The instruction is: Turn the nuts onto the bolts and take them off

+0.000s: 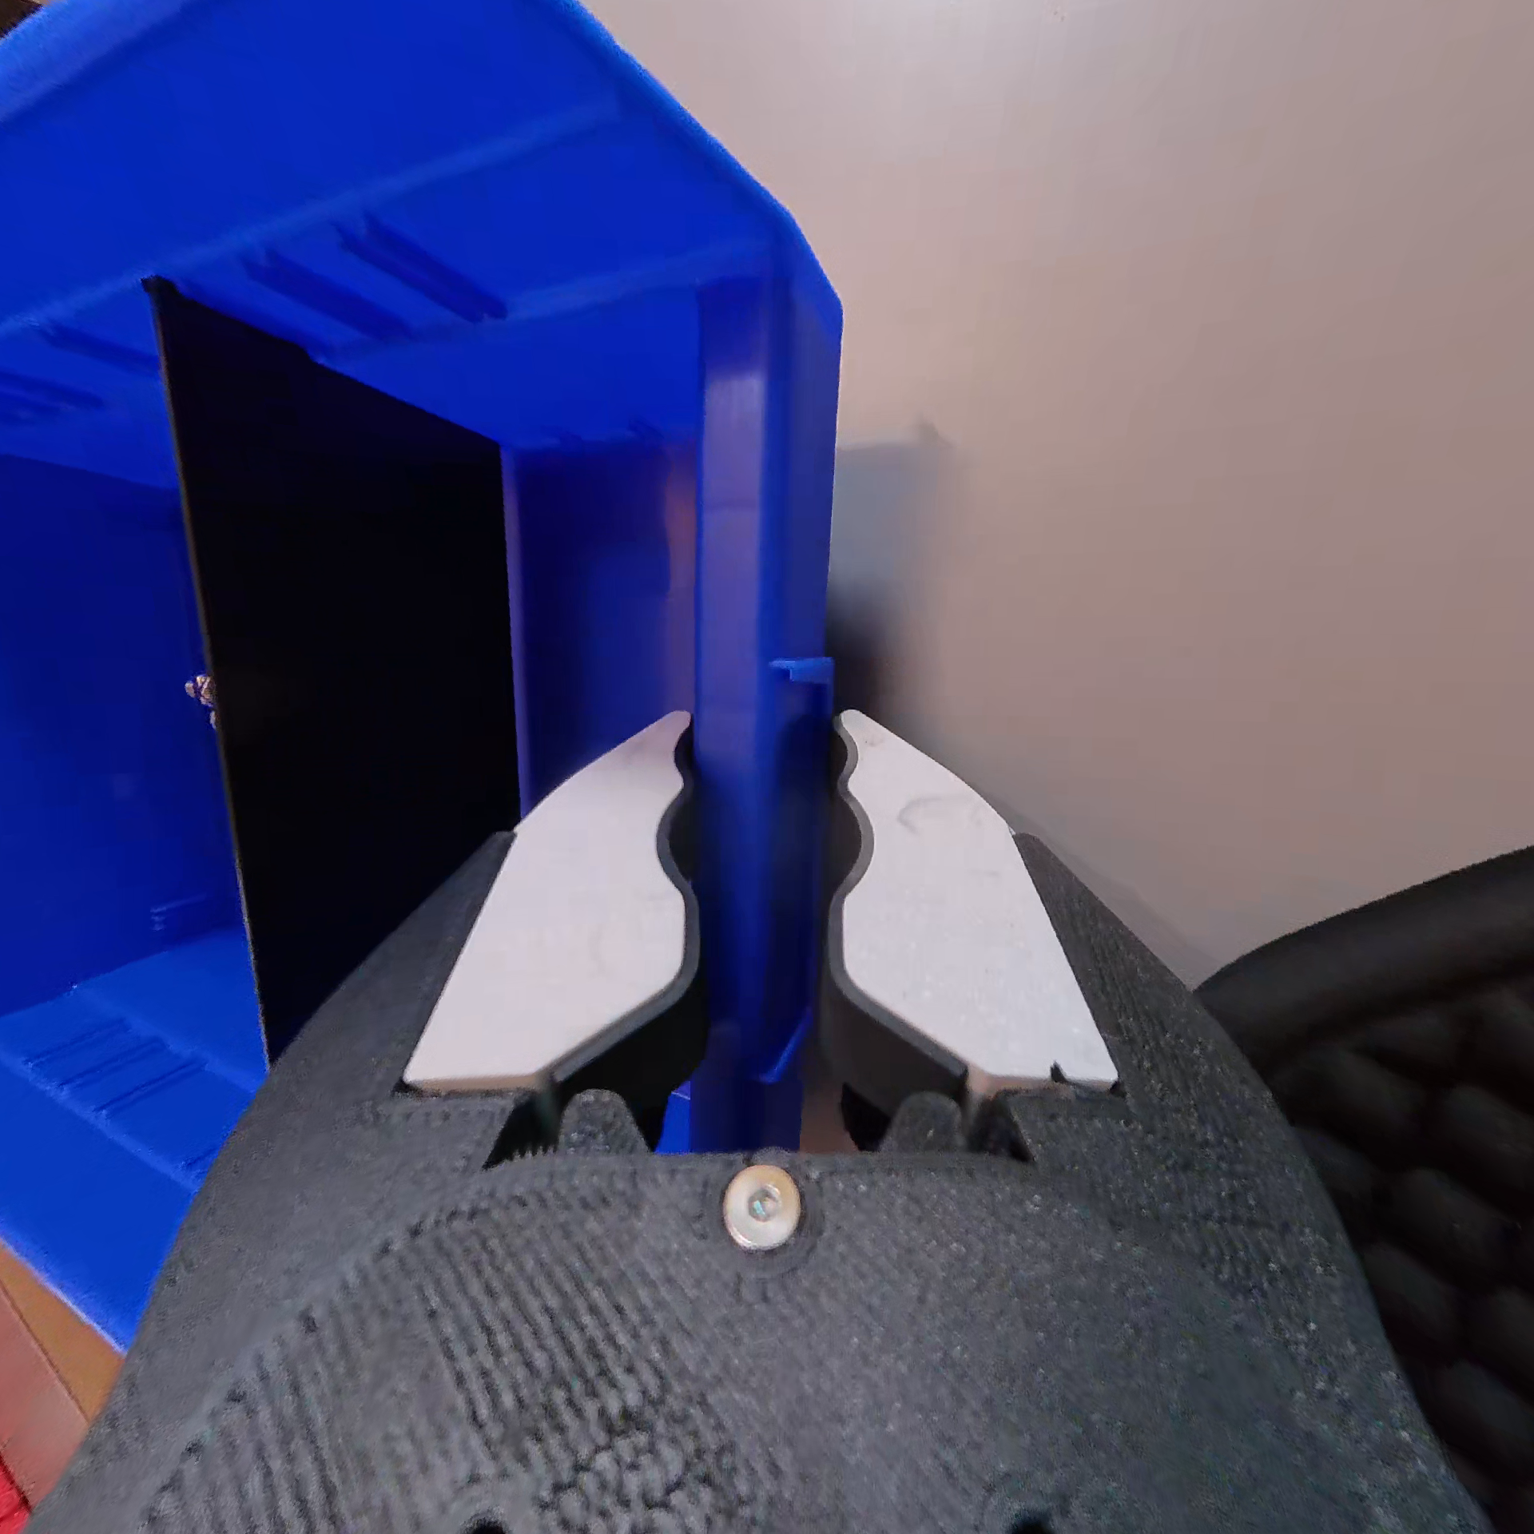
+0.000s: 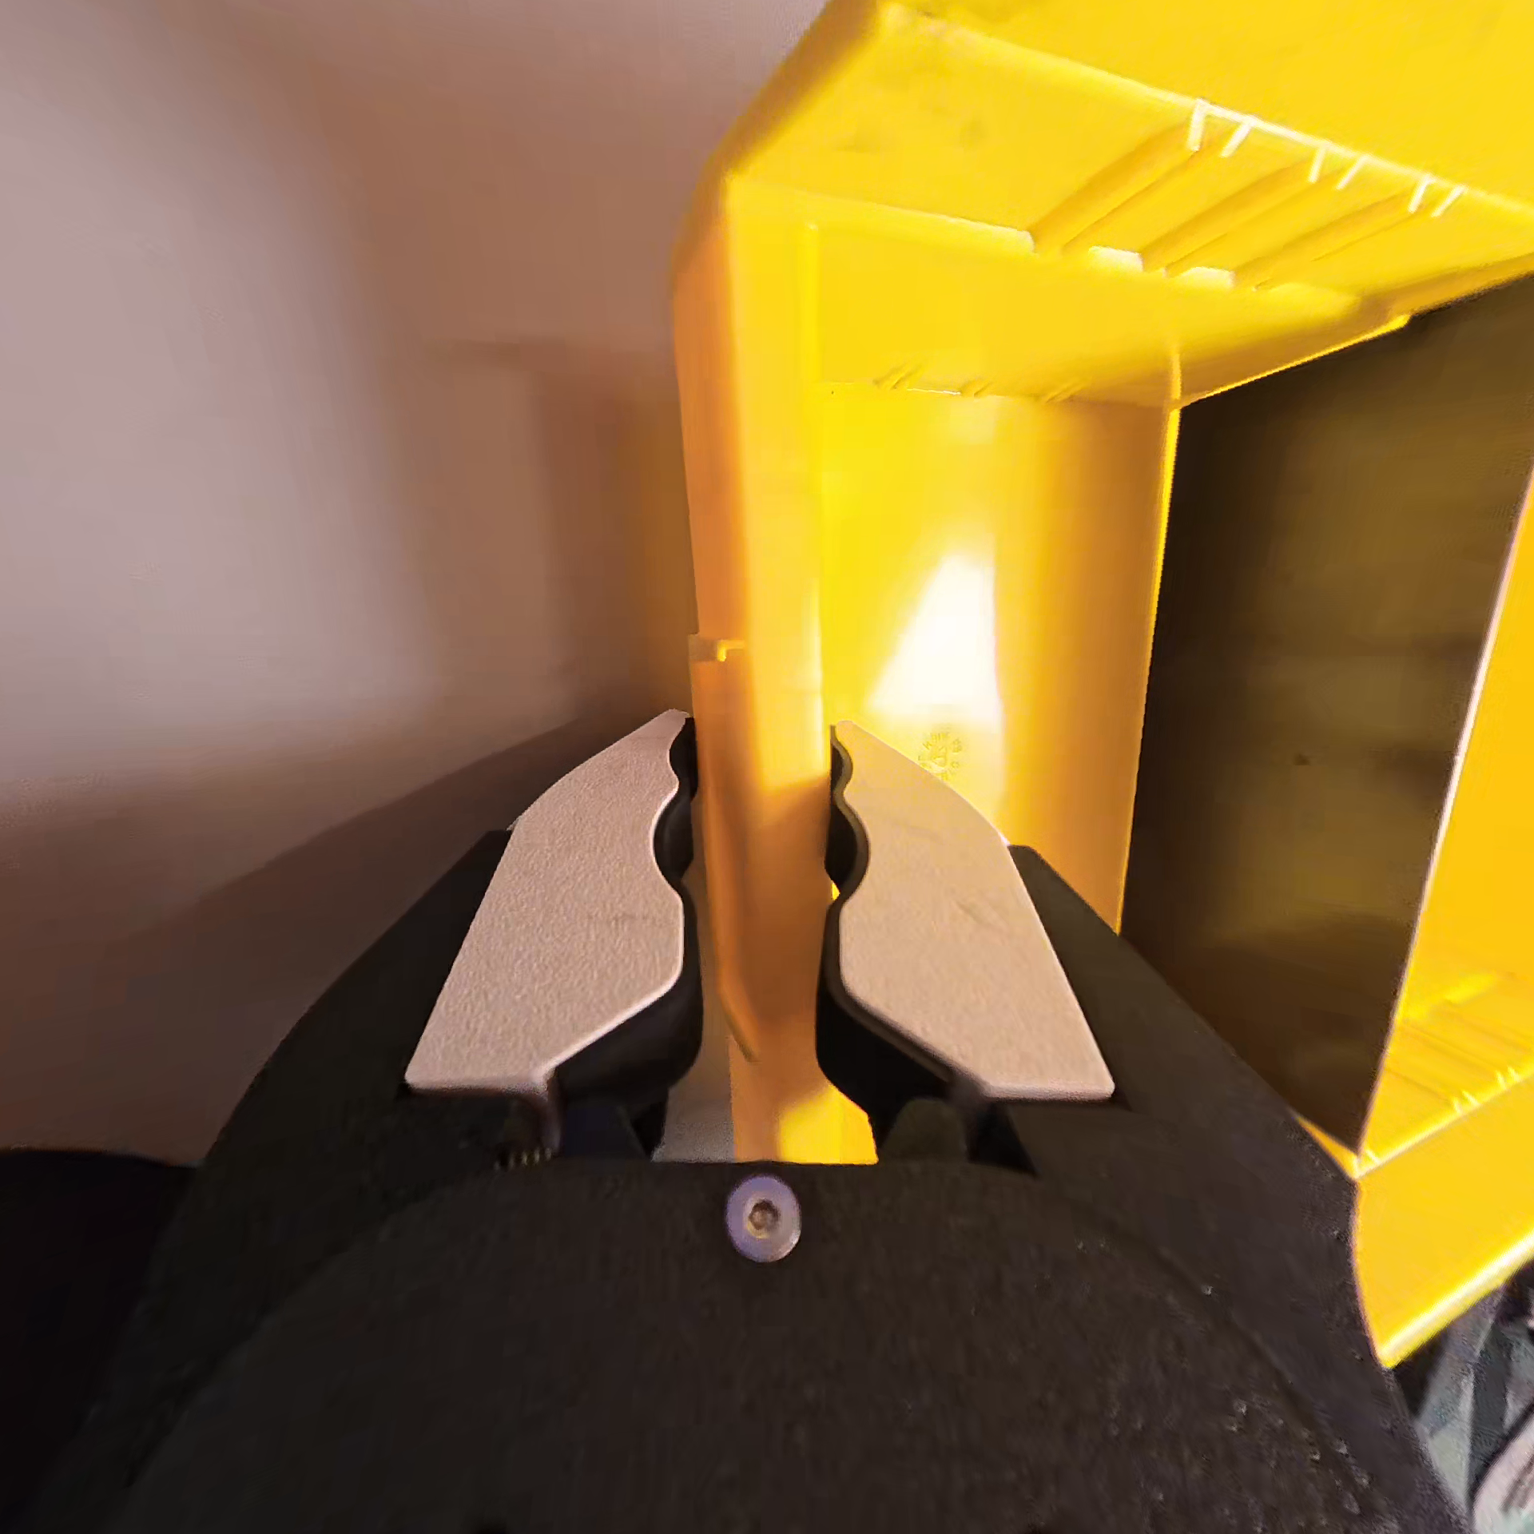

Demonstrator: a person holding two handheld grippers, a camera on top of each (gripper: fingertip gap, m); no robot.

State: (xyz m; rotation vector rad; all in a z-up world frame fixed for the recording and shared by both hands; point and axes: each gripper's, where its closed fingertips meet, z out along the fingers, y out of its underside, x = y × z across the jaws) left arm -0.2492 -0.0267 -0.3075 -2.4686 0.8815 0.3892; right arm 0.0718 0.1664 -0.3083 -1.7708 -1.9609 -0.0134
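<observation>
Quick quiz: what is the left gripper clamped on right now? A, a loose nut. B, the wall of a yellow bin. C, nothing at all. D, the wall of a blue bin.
D: in the left wrist view the left gripper is closed on the upright side wall of the blue bin; the yellow bin is held by the right gripper.

Left tool (image 1: 762, 730) and right tool (image 2: 759, 735) each reach forward, silver fingers nearly closed, clamping.

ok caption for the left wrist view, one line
Left gripper clamped on the side wall of a blue bin.
</observation>
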